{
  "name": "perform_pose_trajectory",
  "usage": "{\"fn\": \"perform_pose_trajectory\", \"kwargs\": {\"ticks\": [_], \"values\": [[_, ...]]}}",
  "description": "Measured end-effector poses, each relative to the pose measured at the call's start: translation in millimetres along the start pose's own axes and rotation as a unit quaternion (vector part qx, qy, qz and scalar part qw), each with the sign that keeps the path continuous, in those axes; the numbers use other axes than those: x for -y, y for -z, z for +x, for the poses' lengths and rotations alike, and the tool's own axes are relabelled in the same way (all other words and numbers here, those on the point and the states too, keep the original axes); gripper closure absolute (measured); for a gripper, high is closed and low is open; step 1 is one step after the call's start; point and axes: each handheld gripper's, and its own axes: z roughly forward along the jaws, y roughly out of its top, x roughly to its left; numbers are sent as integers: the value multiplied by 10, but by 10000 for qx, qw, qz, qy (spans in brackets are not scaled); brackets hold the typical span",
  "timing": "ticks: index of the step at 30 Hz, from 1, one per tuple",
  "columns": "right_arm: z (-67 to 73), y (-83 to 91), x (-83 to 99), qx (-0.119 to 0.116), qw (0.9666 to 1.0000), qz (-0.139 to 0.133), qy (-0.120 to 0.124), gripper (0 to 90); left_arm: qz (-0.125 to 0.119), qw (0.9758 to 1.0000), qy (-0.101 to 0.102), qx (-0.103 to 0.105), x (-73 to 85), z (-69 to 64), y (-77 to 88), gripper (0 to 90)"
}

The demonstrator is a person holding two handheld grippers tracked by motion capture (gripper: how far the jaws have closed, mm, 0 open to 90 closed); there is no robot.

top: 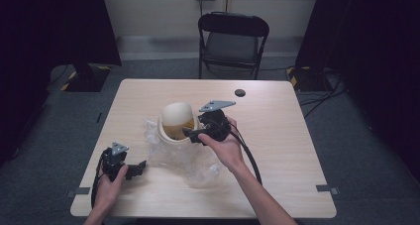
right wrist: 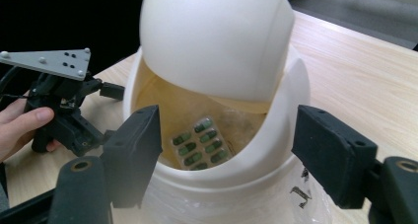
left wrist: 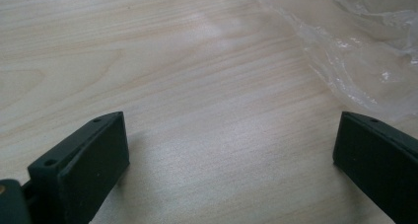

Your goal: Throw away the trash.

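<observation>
The blister pack of green capsules [right wrist: 199, 144] lies inside the small white bin [right wrist: 276, 135], on its bottom, under the tilted swing lid [right wrist: 212, 41]. Your right gripper [right wrist: 226, 150] stands at the bin's mouth with the jaws apart and nothing between them, so the pack seems to be released. Draw this gripper straight back and a little up, so that no jaw catches the rim or the lid. The bin holds this one pack, as far as the opening shows. Beside it lies crumpled clear plastic [top: 185, 160] on the table [top: 277, 136]. Your left gripper [left wrist: 229, 150] rests low over bare wood, jaws wide apart, holding nothing.
</observation>
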Motion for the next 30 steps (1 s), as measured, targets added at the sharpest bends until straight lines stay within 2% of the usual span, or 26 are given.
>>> {"fn": "perform_pose_trajectory", "kwargs": {"ticks": [9,15,23,30], "values": [[-67,15,-5,-62,9999,-101,-47,188,1,10000,0,0,0,0,0,0],[-157,60,25,-138,9995,-217,-180,138,0,10000,0,0,0,0,0,0],[-183,148,87,-21,9994,-290,-188,137,1,10000,0,0,0,0,0,0],[-242,197,168,102,9994,-234,-228,137,0,10000,0,0,0,0,0,0]]}}
